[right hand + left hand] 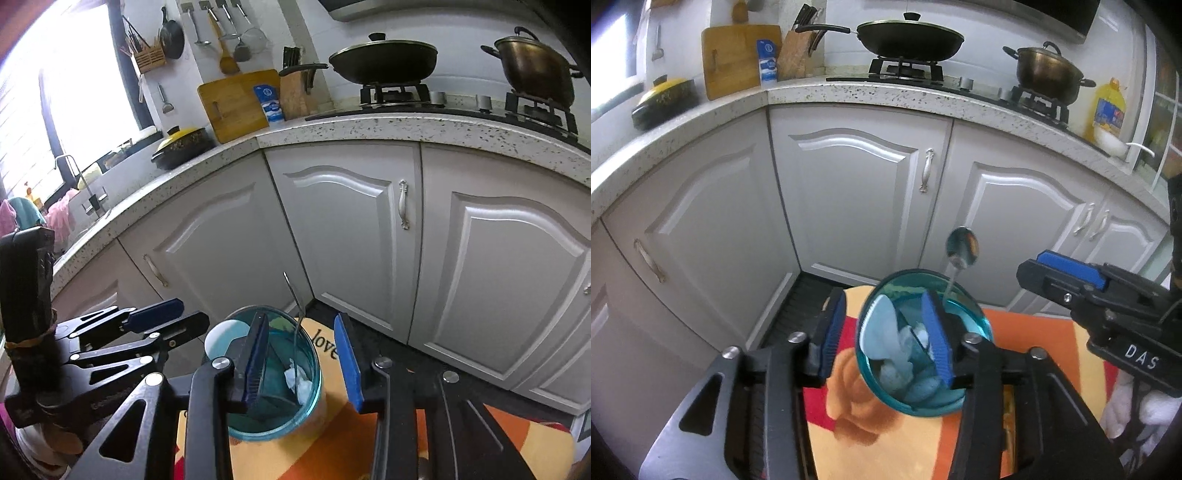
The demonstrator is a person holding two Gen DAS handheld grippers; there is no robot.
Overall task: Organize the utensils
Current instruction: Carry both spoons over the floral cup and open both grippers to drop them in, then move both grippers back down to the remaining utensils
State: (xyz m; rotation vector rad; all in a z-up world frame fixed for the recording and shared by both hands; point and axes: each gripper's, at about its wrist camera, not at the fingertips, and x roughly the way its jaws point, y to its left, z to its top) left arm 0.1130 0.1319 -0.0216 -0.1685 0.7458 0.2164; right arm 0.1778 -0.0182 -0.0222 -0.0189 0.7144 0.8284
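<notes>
A teal glass cup [975,317] stands on an orange, red and yellow cloth [857,410]. In it are a pale ceramic spoon [882,332], a metal spoon [962,246] that stands bowl up against the far rim, and some white crumpled bits [300,382]. My left gripper [884,336] is open, with one pad above the cup's inside and the other outside its left wall. My right gripper [303,360] is open over the cup [314,373]. The metal spoon's thin handle [295,306] rises between its pads without touching them. Each gripper also shows at the edge of the other's view.
White cabinet doors [857,199] stand close behind the cloth under a speckled counter [886,92]. On the counter are a lidded wok [910,38], a pot [1047,70], a cutting board [738,55], a knife block [794,51] and an oil bottle [1110,107].
</notes>
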